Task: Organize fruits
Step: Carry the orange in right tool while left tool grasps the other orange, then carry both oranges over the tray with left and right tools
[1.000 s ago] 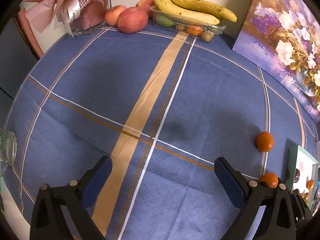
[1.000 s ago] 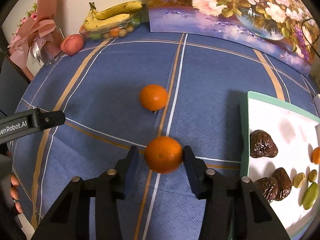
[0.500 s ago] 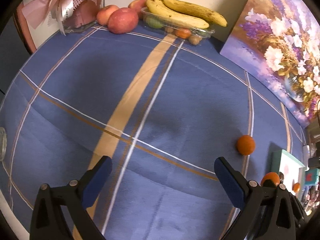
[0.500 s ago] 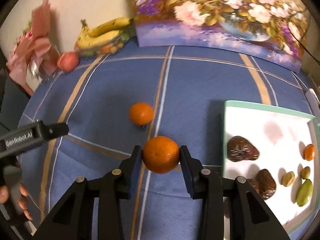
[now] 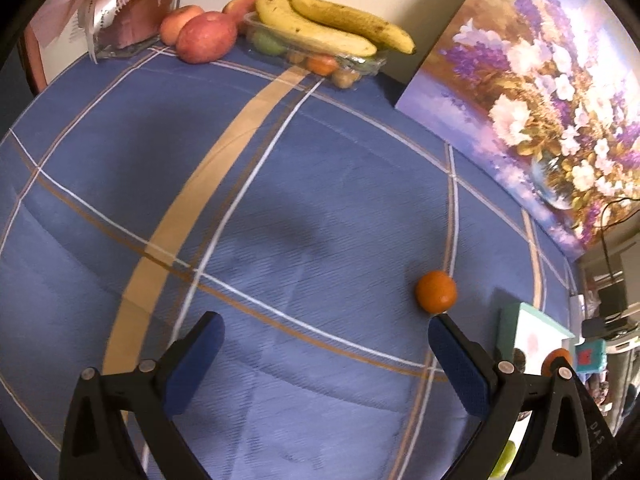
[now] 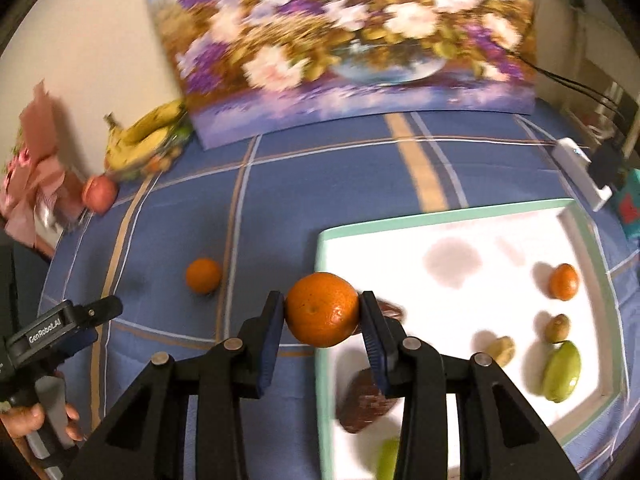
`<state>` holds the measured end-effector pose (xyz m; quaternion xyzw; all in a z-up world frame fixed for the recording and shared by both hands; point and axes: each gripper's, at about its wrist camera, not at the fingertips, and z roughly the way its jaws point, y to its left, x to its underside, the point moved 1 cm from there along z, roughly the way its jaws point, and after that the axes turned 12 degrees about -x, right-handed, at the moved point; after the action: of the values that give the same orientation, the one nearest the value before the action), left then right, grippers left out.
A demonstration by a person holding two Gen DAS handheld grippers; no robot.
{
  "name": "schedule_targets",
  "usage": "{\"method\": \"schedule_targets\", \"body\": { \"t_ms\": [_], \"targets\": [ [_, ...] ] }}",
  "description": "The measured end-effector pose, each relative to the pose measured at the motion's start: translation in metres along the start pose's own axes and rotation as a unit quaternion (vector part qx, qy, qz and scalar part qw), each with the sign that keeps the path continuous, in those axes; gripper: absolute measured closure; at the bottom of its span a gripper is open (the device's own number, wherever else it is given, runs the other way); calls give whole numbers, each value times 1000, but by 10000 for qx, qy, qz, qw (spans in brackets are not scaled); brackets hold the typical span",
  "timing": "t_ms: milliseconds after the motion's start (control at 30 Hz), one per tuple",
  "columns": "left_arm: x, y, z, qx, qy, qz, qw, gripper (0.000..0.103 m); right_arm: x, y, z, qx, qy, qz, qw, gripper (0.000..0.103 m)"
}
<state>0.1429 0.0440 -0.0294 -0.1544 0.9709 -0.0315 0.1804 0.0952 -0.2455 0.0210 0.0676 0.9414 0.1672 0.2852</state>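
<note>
2 oranges in play: right gripper (image 6: 323,322) clamped on orange (image 6: 322,309), held over left edge of tray (image 6: 440,216). Smooth round peel, could roll once released, bump dark dried fruit (image 6: 362,402) at 6 o'clock. Second orange (image 5: 435,291) on worktop (image 5: 280,200), left gripper (image 5: 325,354) wide apart, empty.

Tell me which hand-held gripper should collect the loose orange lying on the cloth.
Left hand-held gripper: open, empty, and the loose orange lies just past its fingertip. The right hand-held gripper already clamps another orange.
</note>
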Motion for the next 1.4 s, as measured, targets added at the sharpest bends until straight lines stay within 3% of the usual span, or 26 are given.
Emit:
{"method": "schedule_targets", "body": {
  "t_ms": [400, 533, 700, 1000, 1067, 1133, 1400],
  "targets": [
    [-6, -33, -9, 26, -487, 174, 9987, 0, -8, -63, -41, 361, -417, 607, 9966, 63],
    [-10, -54, -7, 173, -399, 329, 9985, 0, -7, -76, -45, 370, -431, 802, 9952, 63],
    [-5, -84, 4, 25, -506, 801, 9955, 0, -6, -82, -47, 239, -461, 937, 9942, 63],
    [-2, -111, 33, -31, -359, 1021, 9941, 3, -4, -90, -45, 80, -438, 1108, 9928, 63],
    [-1, -113, 38, -30, -314, 1015, 9943, 17, -4, -91, -44, 65, -433, 1127, 9927, 63],
    [-1, -115, 41, -20, -241, 1024, 9945, 24, -4, -92, -43, 50, -417, 1143, 9926, 63],
    [-2, -110, 47, 113, -40, 759, 9970, 43, -5, -92, -40, -44, -349, 1177, 9924, 63]
  ]
}}
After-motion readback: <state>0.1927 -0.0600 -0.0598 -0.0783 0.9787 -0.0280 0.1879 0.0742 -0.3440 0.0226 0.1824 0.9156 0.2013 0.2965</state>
